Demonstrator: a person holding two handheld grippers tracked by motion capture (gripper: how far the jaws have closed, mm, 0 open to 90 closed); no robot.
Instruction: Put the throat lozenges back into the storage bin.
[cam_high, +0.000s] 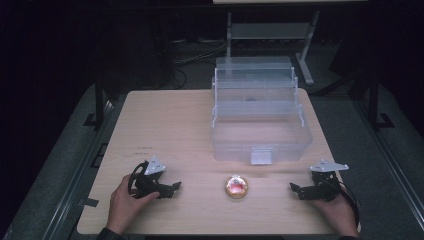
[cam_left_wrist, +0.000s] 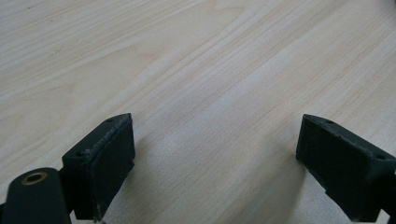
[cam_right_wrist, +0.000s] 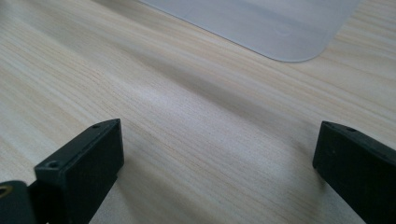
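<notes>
Nearest, both hands rest on the wooden table (cam_high: 165, 115), behind them the open clear toolbox (cam_high: 260, 120) presumably awaiting filling, left gripper (cam_high: 175, 187) and right gripper (cam_high: 294, 187) wide open, empty, flanking the small round tin (cam_high: 236, 186).

I can't read any text, brand or number from here. There is a faint dark mark on the table (cam_high: 145, 148) left of centre in the high view, but it is too small and blurred for me to tell whether it is writing. The round object (cam_high: 236, 186) at lower centre has a reddish top with nothing legible on it.
</notes>
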